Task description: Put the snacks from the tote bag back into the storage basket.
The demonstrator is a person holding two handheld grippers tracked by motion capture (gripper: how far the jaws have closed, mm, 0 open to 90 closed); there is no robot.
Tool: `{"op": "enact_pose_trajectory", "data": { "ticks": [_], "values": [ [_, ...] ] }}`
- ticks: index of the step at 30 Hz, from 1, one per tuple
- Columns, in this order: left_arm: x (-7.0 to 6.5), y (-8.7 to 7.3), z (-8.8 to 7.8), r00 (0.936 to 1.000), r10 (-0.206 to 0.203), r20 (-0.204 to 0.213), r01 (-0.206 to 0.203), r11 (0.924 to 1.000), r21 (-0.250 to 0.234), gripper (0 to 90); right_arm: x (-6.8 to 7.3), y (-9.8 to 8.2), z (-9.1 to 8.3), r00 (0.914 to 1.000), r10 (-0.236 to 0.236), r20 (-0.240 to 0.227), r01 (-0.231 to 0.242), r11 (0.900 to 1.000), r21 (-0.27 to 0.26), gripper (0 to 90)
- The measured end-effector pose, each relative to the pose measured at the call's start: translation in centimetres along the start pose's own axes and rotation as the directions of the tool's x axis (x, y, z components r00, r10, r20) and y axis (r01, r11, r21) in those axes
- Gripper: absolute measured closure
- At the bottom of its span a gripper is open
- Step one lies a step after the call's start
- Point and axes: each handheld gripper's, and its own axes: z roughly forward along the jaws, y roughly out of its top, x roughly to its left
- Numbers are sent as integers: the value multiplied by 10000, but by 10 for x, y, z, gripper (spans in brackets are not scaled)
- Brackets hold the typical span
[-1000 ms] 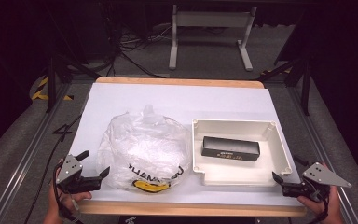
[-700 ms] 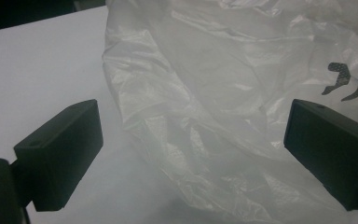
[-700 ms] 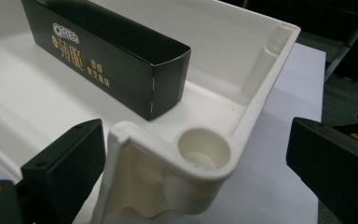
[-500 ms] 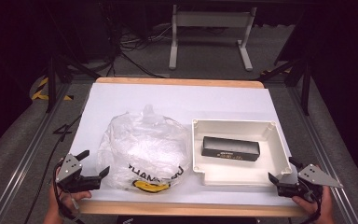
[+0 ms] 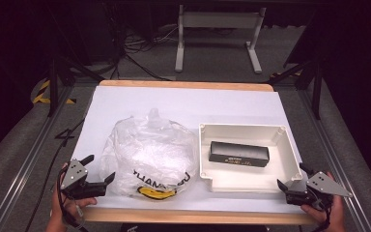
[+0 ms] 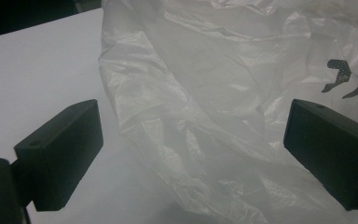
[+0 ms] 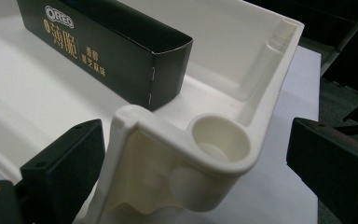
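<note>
Sliding inward from the bench's five o'clock edge over the last second, the right tool (image 5: 293, 186) had brought its spread jaws astride the near right corner of the white tray (image 7: 223, 154) holding the black box (image 5: 239, 153), suggesting a grip was imminent, while the left tool (image 5: 99, 176) waited open beside the plastic bag (image 5: 147, 154) at seven o'clock.

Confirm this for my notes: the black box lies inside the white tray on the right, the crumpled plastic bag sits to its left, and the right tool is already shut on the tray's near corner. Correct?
Not quite. The right tool is open: the right gripper view shows its jaws spread on either side of the white tray corner, not shut on it. The black box does lie in the tray, with the plastic bag to its left.
</note>
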Motion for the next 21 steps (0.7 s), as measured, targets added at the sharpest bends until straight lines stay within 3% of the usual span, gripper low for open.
{"op": "enact_pose_trajectory", "data": {
  "ticks": [4,21],
  "values": [
    [0,0,1,10000,-56,11,56,10000,-19,54,-2,0,-1,9998,180,6,-180,9998,-64,54],
    [0,2,2,9999,-112,-19,112,9999,-22,53,-2,-1,0,9999,154,-44,-154,9999,-56,53]
  ]
}}
